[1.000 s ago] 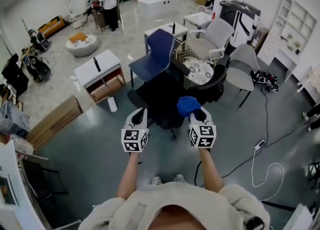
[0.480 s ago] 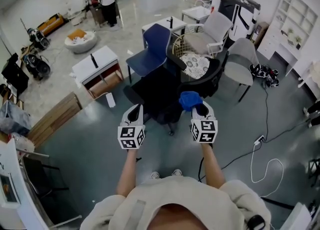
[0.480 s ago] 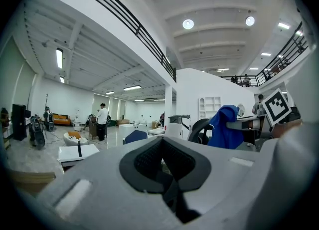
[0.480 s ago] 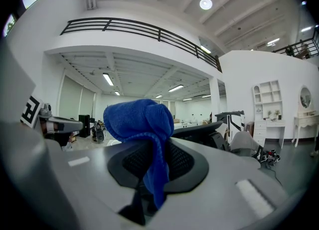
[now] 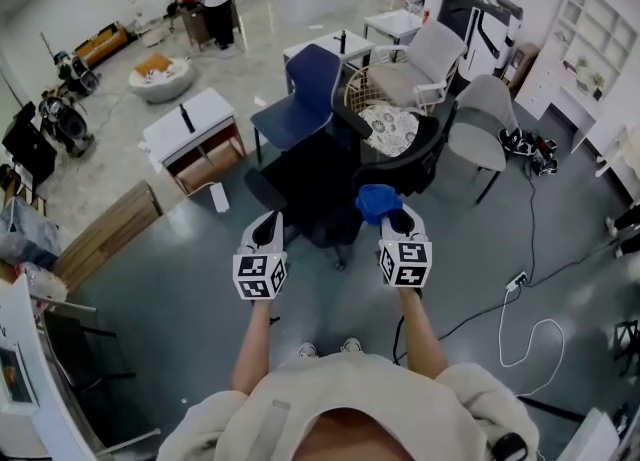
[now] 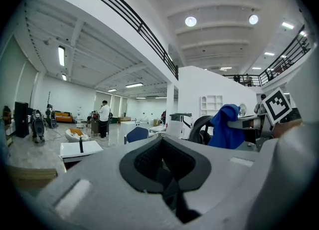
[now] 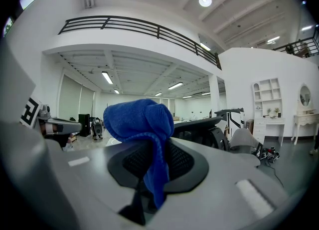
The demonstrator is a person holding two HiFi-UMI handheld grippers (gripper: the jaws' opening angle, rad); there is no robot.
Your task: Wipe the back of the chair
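- The right claw [image 5: 390, 217] is shut tight on a blue cloth [image 5: 376, 201]; the cloth bunches up over the jaws, and one end hangs down between them
- The left claw [image 5: 268, 224] is closed with nothing in it; it is held up beside the right claw, a little apart from it
- The black chair [image 5: 318, 184] stands on the grey floor [image 5: 180, 289] right in front of both claws; the cloth is at its near right edge; I cannot tell if it touches the chair
- A blue chair [image 5: 305, 99] stands just behind the black chair
- A low white table [image 5: 200, 134] is off to the left; a dark bottle [image 5: 185, 117] stands on it
- A white cord [image 5: 530, 334] lies on the floor to the right
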